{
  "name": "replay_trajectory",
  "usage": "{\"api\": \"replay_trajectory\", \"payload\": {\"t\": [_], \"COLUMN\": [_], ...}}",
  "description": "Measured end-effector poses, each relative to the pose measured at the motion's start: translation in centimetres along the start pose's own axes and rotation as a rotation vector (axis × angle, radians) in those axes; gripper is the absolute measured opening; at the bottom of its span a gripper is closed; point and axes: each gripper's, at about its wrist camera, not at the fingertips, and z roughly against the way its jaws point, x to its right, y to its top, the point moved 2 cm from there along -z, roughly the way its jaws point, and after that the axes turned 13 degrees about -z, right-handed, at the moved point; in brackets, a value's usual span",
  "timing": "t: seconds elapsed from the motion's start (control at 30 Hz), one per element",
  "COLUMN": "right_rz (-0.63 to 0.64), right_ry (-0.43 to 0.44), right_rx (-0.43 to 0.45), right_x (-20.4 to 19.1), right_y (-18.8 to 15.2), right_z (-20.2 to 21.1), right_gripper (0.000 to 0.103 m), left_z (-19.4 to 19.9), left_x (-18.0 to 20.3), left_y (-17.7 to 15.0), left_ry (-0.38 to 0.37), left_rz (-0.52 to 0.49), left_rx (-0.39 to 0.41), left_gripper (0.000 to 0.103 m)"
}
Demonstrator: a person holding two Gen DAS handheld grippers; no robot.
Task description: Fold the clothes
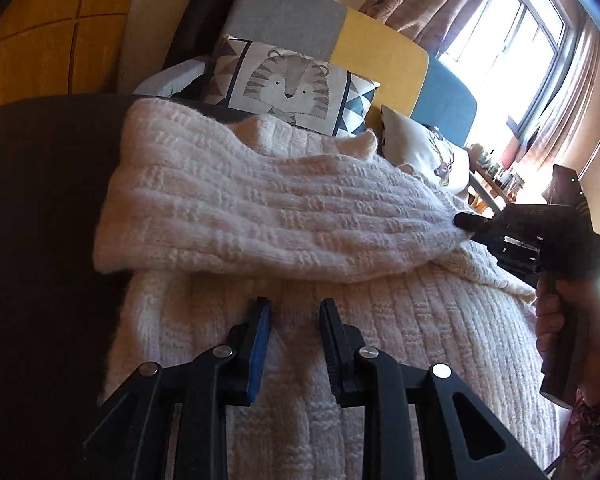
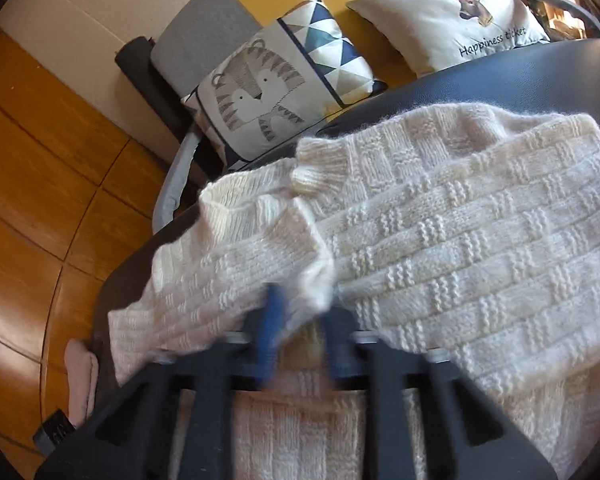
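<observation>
A cream knitted sweater [image 1: 260,208] lies on a dark round surface [image 1: 40,200], one part folded over the body. In the left wrist view my left gripper [image 1: 296,312] hovers open over the sweater's lower part, nothing between its fingers. At the right, my right gripper [image 1: 465,222], held by a hand [image 1: 555,320], pinches the edge of the folded-over part, and the knit draws toward its tip. In the right wrist view, blurred by motion, the right gripper [image 2: 303,312] has a bunched fold of the sweater [image 2: 459,220] between its fingers. A ribbed cuff [image 2: 319,164] rests on top.
A tiger-print cushion [image 2: 256,96] and a deer-print cushion [image 2: 451,12] lean on a grey, yellow and blue sofa back [image 1: 379,48] behind the surface. Wood floor [image 2: 40,160] lies to the left, with a pink item [image 2: 80,376] by the edge. A bright window [image 1: 511,28] is at the far right.
</observation>
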Motion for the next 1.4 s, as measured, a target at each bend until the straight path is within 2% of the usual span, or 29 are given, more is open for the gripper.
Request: {"api": "replay_trajectory", "payload": {"t": [0.13, 0.2, 0.27, 0.37, 0.57, 0.63, 0.77, 0.83, 0.9, 0.97, 1.03, 1.07, 1.13, 1.2, 1.33, 1.4], "right_rz": [0.056, 0.067, 0.071, 0.083, 0.067, 0.044, 0.022, 0.018, 0.013, 0.008, 0.003, 0.0, 0.001, 0.007, 0.027, 0.041], "right_ry": [0.023, 0.0, -0.04, -0.093, -0.051, -0.03, -0.007, -0.002, 0.003, 0.008, 0.013, 0.016, 0.013, 0.002, -0.038, -0.048], "right_rx": [0.115, 0.143, 0.129, 0.128, 0.177, 0.181, 0.186, 0.187, 0.187, 0.187, 0.187, 0.187, 0.185, 0.181, 0.165, 0.178], "right_x": [-1.1, -0.7, 0.4, 2.6, 3.8, 4.3, 4.7, 4.7, 4.8, 4.9, 5.0, 5.1, 5.0, 4.8, 3.9, 3.2], "right_y": [0.3, 0.3, 0.0, -1.2, -1.6, -1.6, -1.5, -1.5, -1.5, -1.5, -1.4, -1.4, -1.4, -1.4, -0.9, -0.6], "right_z": [2.9, 3.5, 2.9, 1.6, 1.7, 1.8, 1.8, 1.8, 1.9, 1.9, 1.9, 1.9, 1.8, 1.8, 1.9, 2.5], "right_gripper": [0.008, 0.008, 0.008, 0.008, 0.006, 0.006, 0.005, 0.005, 0.005, 0.005, 0.005, 0.005, 0.006, 0.006, 0.006, 0.008], "left_z": [0.0, -0.2, -0.3, -0.5, -1.8, -1.9, -0.9, -0.4, 0.3, 1.0, 2.3, 3.0, 4.0, 3.5, 1.4, -0.2], "left_x": [-0.1, 0.0, 0.2, 0.2, -2.8, -4.4, -7.8, -8.6, -9.3, -10.2, -10.7, -10.6, -9.7, -7.5, -1.9, 0.6], "left_y": [-0.2, 0.0, 0.3, 1.7, 5.0, 5.2, 4.1, 3.2, 2.8, 2.1, 1.7, 1.5, 2.0, 3.8, 7.1, 7.5], "left_ry": [-0.014, -0.008, 0.002, 0.054, 0.181, 0.261, 0.361, 0.413, 0.518, 0.518, 0.446, 0.445, 0.434, 0.404, 0.374, 0.399], "left_rz": [0.013, 0.011, 0.007, -0.014, -0.066, -0.056, 0.086, 0.125, 0.139, 0.187, 0.234, 0.248, 0.233, 0.146, -0.092, -0.22], "left_rx": [0.007, 0.0, -0.011, -0.036, -0.02, -0.025, -0.029, -0.046, -0.084, -0.09, -0.046, -0.017, 0.051, 0.072, 0.085, 0.073], "left_gripper": [0.025, 0.025, 0.025, 0.025, 0.025, 0.025, 0.025, 0.027, 0.031, 0.027, 0.027, 0.027, 0.027, 0.027, 0.028, 0.028]}}
